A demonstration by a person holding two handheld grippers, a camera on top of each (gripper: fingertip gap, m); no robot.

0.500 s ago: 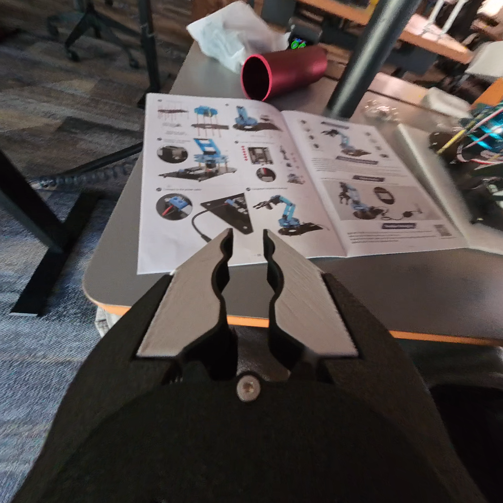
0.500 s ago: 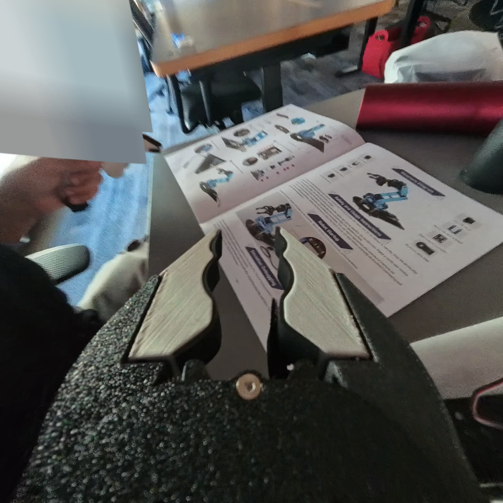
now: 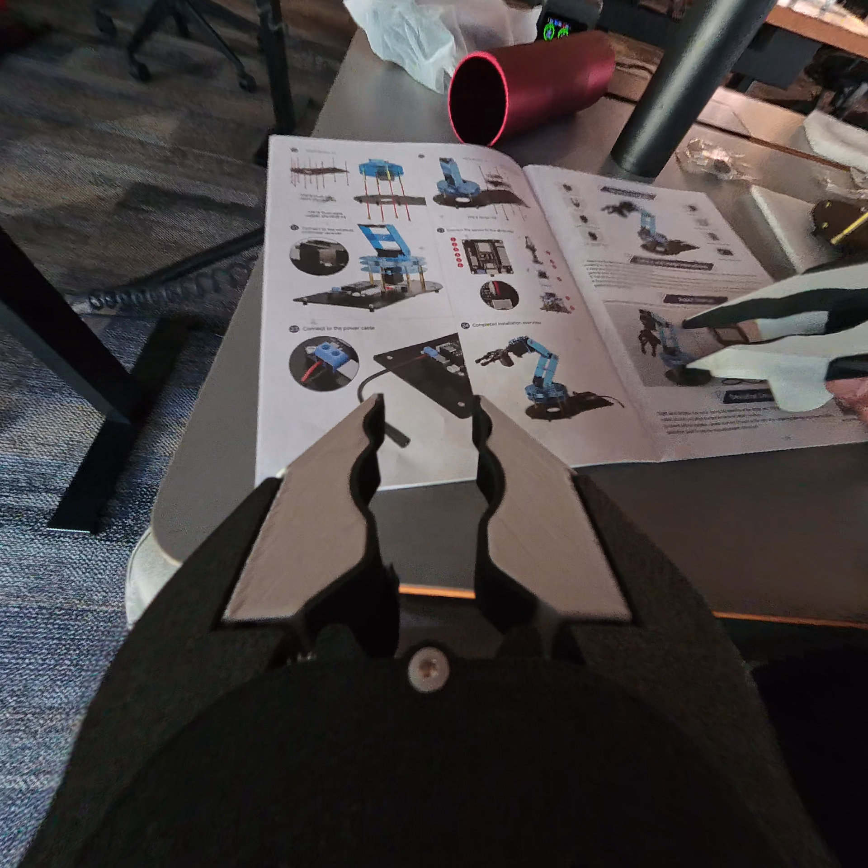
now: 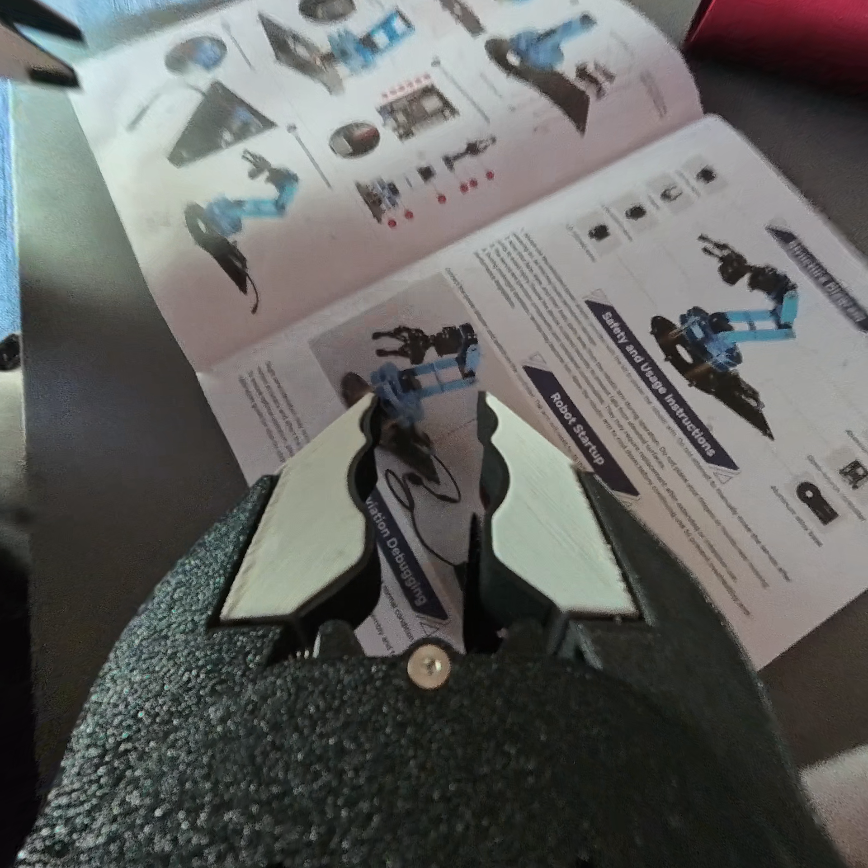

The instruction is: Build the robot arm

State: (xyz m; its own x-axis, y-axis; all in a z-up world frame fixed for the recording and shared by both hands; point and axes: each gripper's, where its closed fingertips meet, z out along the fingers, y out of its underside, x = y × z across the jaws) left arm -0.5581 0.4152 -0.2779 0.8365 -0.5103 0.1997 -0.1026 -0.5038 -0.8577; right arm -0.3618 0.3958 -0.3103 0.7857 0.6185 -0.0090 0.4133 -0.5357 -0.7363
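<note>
The left claw [image 3: 427, 408] hangs released and empty over the near edge of the grey counter [image 3: 657, 526], its tips at the bottom margin of the open instruction booklet [image 3: 404, 291], which lies flat at 12 o'clock. A red tube [image 3: 530, 84] lies on its side at 1 o'clock, free to roll if nudged.

The right claw [image 4: 427, 404], also released and empty, hovers just above the booklet's right page [image 4: 657, 375]. Descending could crease or drag the thin paper.
</note>
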